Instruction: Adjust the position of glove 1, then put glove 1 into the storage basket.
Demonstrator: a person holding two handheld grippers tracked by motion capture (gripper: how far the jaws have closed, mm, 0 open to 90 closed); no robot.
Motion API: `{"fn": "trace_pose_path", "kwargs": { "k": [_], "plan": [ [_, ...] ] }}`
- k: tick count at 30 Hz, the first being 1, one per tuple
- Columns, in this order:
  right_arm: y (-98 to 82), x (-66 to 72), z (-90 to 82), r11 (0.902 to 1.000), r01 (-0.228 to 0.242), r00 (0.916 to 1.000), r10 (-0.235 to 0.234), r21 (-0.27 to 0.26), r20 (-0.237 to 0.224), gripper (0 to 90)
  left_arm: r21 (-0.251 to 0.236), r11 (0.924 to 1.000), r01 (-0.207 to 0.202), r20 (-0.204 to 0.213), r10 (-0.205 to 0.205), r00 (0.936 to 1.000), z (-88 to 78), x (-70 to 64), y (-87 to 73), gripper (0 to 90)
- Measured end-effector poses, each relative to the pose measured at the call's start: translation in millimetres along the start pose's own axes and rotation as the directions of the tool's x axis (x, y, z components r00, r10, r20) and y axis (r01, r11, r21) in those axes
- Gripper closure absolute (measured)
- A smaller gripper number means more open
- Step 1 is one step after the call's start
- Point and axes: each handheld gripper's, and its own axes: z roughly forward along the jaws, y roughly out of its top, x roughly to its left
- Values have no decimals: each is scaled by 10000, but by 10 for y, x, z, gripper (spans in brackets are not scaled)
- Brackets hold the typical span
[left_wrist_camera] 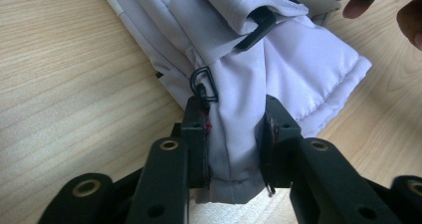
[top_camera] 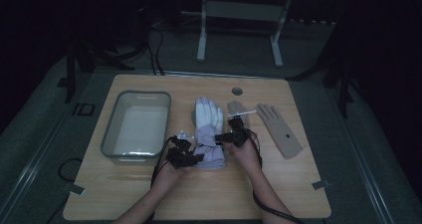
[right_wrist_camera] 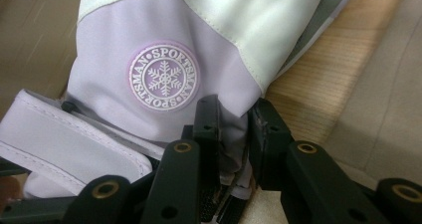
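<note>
A white and lilac ski glove [top_camera: 208,133] lies palm-down at the middle of the wooden table [top_camera: 278,194], between a grey plastic tub [top_camera: 137,125] and a tan mannequin hand [top_camera: 281,129]. I have my left gripper [left_wrist_camera: 230,134] clamped on a fold of its cuff, my right gripper [right_wrist_camera: 234,127] pinching the fabric edge beside its snowflake badge [right_wrist_camera: 163,76].

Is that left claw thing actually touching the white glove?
Touching. The left gripper view shows the left gripper with both jaws pressed against a pinched fold of the glove cuff.
</note>
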Motion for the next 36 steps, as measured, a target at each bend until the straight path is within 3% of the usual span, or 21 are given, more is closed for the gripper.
{"fn": "trace_pose_path", "kwargs": {
  "k": [3, 12, 20, 25, 31, 36],
  "plan": [
    [2, 46, -34, 9997, 209, 9996, -206, -162, 166, 766, -57, 10000, -14, 106, 15, 9999, -30, -12, 6, 714],
    [71, 157, -275, 9958, 377, 9993, -375, -838, 39, 767, -484, 9983, -339, 97, 344, 9994, -237, -74, 133, 718],
    [165, 263, -414, 9913, 548, 9985, -554, -1195, -12, 769, -701, 9971, -289, 262, 308, 9992, -395, -46, 229, 724],
    [251, 349, -498, 9868, 748, 9972, -752, -1437, 23, 768, -904, 9950, -419, 118, 432, 9990, -515, -47, 299, 724],
    [355, 465, -560, 9821, 911, 9956, -931, -1652, -44, 768, -1076, 9938, -285, 154, 303, 9994, -656, 12, 357, 724],
    [498, 626, -550, 9790, 1068, 9937, -1113, -1735, -161, 768, -1196, 9925, -252, -52, 247, 9997, -839, 107, 401, 724]
  ]
}}
